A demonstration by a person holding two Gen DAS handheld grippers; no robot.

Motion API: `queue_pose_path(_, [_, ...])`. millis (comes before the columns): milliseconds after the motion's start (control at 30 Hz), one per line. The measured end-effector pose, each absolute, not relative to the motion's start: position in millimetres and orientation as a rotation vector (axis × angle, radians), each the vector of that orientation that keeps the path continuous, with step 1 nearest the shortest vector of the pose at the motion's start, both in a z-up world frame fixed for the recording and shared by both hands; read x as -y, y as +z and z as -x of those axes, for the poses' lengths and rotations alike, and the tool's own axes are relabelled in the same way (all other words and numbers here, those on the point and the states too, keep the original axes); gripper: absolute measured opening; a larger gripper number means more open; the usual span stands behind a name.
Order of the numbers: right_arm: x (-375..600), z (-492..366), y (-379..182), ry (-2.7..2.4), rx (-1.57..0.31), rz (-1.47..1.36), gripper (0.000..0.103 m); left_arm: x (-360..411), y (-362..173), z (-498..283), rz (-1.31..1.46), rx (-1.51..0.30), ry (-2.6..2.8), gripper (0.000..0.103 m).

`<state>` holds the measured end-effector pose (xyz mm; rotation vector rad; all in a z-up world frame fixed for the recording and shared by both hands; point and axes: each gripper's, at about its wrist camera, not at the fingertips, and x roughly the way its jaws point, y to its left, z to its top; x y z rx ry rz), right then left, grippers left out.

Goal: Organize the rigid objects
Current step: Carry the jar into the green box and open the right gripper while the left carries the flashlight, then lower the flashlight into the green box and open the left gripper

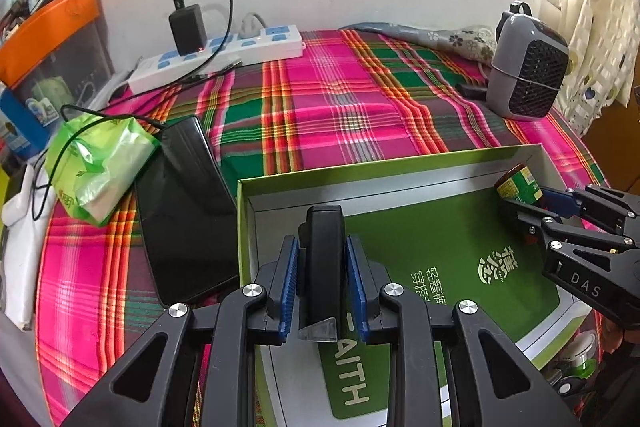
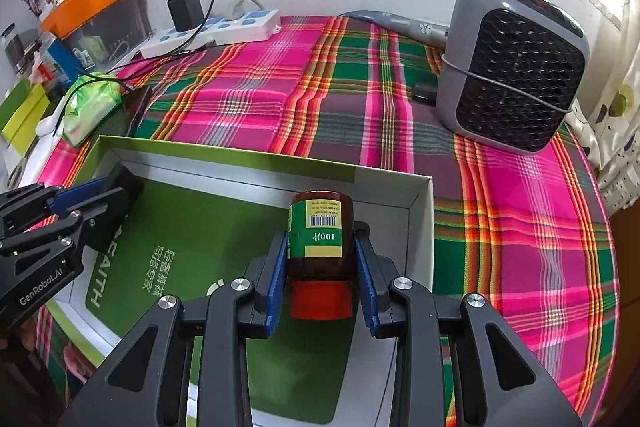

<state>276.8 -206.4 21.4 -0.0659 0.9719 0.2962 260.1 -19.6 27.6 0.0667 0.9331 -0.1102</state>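
left tongs (image 1: 322, 279) pinching a black block (image 1: 323, 259) over the open green box (image 1: 400, 171), near its left wall. right tongs (image 2: 322, 279) pinching a brown bottle (image 2: 320, 247), red cap toward the camera, at the box's right corner; label reads "100片" above a barcode. box floor printed "faith" plus chinese characters. "genrobot.ai" and "das" on the tong housings. plaid cloth (image 1: 340, 99) beneath.

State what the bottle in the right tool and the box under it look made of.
Pill bottle: translucent amber-brown body, plastic or glass, unclear which; printed green paper label; smooth red cap, likely plastic. Box: paperboard by its thin folded walls and sharp corners, matte grey inside, printed green floor and rim.
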Motion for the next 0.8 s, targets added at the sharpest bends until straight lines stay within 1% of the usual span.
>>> queue_pose_path(233, [206.3,-278.1,20.4,0.287,-0.969,0.066,0.033,20.3,28.2,-261.7,-0.071,-0.936,-0.109,0.024])
queue_pose_path(333, [206.7,-277.6,20.2,0.282,-0.968,0.060,0.034,20.5,28.2,-261.8,-0.062,-0.936,-0.115,0.027])
queue_pose_path(500, [208.6,-276.6,22.4,0.280,-0.958,0.047,0.048,22.6,30.5,-261.3,-0.056,-0.925,-0.123,0.033])
queue_pose_path(600, [208.5,-275.7,24.0,0.279,-0.954,0.047,0.050,22.0,31.5,-261.1,-0.053,-0.924,-0.119,0.035])
queue_pose_path(667, [208.7,-274.8,24.7,0.279,-0.951,0.046,0.051,20.9,32.8,-260.3,-0.047,-0.923,-0.117,0.037])
queue_pose_path(800, [210.1,-272.2,27.0,0.279,-0.941,0.042,0.051,20.6,34.9,-257.7,-0.045,-0.922,-0.119,0.038])
